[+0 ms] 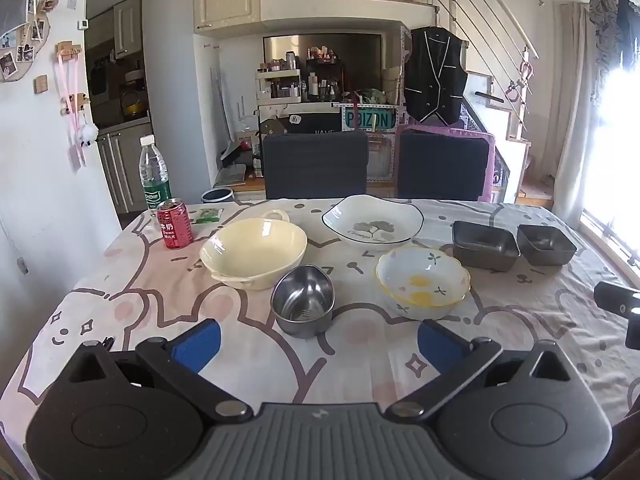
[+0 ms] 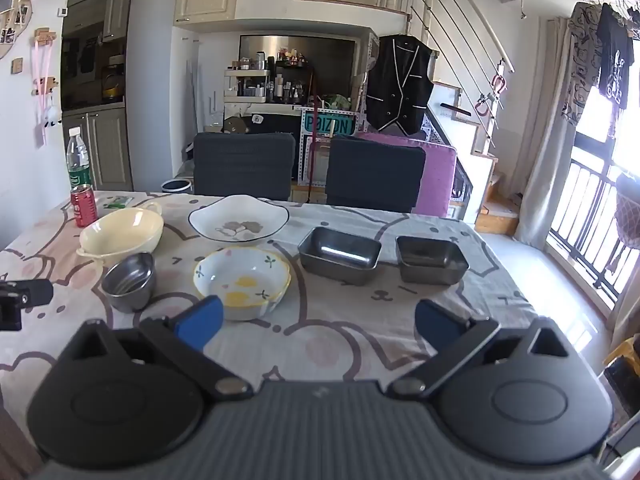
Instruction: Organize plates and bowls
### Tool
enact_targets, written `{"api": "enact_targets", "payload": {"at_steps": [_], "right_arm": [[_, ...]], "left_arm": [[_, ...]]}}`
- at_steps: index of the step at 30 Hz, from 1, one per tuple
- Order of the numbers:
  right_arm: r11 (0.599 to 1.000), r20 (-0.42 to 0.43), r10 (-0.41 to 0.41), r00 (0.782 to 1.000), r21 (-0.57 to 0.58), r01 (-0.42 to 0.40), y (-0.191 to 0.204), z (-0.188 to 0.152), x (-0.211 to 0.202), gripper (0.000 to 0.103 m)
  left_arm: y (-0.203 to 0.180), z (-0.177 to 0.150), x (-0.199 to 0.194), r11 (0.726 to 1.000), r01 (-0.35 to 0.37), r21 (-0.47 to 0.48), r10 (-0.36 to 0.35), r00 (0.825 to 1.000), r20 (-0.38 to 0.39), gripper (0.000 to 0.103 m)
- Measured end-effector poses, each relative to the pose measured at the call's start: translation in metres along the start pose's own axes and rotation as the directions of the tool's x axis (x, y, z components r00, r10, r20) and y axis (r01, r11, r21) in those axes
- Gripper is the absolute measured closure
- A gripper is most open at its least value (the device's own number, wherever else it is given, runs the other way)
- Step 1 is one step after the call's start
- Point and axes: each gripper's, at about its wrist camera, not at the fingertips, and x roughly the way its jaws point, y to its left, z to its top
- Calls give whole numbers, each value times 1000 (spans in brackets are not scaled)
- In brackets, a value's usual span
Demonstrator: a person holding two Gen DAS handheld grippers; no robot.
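On the worktop (image 1: pixel 120 280), red can (image 1: pixel 175 224) reads "DRINK MILK"; beyond, "POIZON" sign (image 1: pixel 368 119); my left tool (image 1: pixel 319 343) and right tool (image 2: pixel 319 326) both gape wide, empty.

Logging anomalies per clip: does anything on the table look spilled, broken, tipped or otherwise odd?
Nothing stands out. The cream bowl, steel cup, flowered bowl, white plate and two dark pans sit upright and apart; the can and bottle stand.

Glossy steel cup (image 1: pixel 303 300); glazed cream bowl (image 1: pixel 254 251); cloth tablecloth (image 1: pixel 360 344).
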Motion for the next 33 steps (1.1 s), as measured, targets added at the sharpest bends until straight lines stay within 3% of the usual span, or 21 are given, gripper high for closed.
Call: {"api": "enact_targets", "payload": {"at_steps": [33], "right_arm": [[1000,-8,6,1000,0,-6,-1,-1,1,0]], "left_arm": [[-8,-2,-3,1000,7,0,-7,1000,-6,0]]}}
